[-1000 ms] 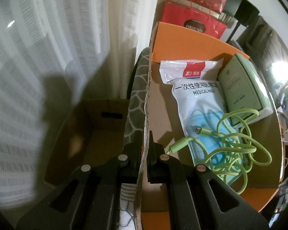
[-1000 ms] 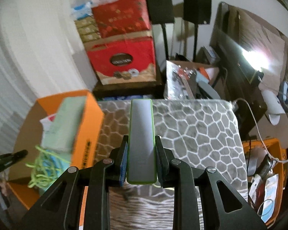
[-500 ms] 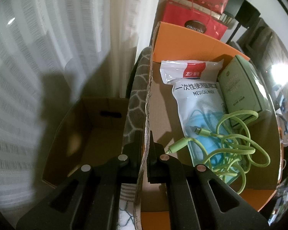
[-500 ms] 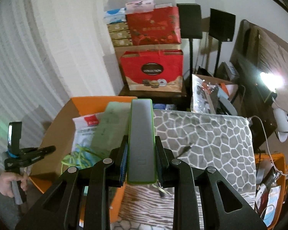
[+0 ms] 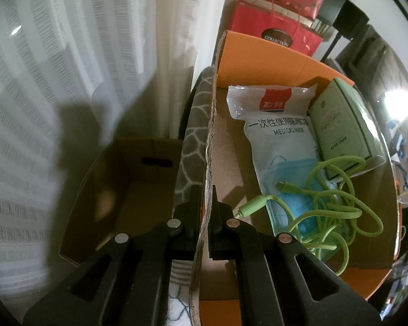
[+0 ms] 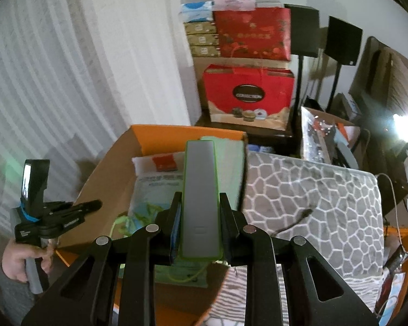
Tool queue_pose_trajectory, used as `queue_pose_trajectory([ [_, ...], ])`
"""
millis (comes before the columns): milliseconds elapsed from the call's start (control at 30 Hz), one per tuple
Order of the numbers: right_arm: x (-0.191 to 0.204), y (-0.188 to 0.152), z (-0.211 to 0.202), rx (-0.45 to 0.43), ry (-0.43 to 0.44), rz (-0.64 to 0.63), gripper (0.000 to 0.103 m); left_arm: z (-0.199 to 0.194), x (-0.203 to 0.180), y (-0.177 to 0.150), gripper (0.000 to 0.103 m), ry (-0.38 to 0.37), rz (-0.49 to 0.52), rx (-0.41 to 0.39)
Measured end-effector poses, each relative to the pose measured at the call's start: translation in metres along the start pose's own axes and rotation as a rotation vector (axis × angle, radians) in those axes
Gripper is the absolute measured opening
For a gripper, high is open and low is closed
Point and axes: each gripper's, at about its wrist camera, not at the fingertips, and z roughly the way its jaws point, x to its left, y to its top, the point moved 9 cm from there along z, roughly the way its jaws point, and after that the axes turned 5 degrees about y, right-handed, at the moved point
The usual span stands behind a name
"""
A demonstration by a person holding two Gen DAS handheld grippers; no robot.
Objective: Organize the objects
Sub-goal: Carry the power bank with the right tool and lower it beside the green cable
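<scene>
Right wrist view is swinging over the orange box (image 6: 160, 135) now, where a second ago patterned cloth (image 6: 312, 190) lay underneath; right gripper (image 6: 200, 209) is clamping the green-edged bar (image 6: 200, 195), nearly ready to drop. Left gripper (image 5: 205, 203) is pinching the box wall (image 5: 208, 146).

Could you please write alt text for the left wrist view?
The left gripper is shut on the side wall of an orange box, which holds a medical mask pack, a pale green box and a green cable.
</scene>
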Motion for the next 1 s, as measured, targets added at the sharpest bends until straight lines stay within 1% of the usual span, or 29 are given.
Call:
queue_pose_trajectory([
  [133,0.018,0.002,0.002,0.000,0.015,-0.028,0.024,0.000,0.000,0.000,0.004,0.001,0.000,-0.001],
  [367,0.047,0.012,-0.008,-0.023,0.037,-0.079,0.024,0.000,0.000,0.000,0.004,-0.002,-0.001,-0.001],
  [533,0.056,0.013,-0.011,-0.024,0.042,-0.096,0.024,-0.001,0.000,0.000,0.004,-0.001,-0.017,-0.003],
  [667,0.054,0.001,0.005,0.019,0.041,-0.082,0.024,-0.001,-0.001,0.000,0.004,-0.001,-0.018,-0.003],
  [833,0.046,-0.025,0.027,0.077,0.033,-0.065,0.024,-0.001,-0.001,0.000,0.004,-0.002,-0.018,-0.003],
  [1000,0.042,-0.051,0.044,0.134,0.031,-0.083,0.024,-0.001,-0.001,0.000,0.004,-0.001,-0.018,-0.004],
])
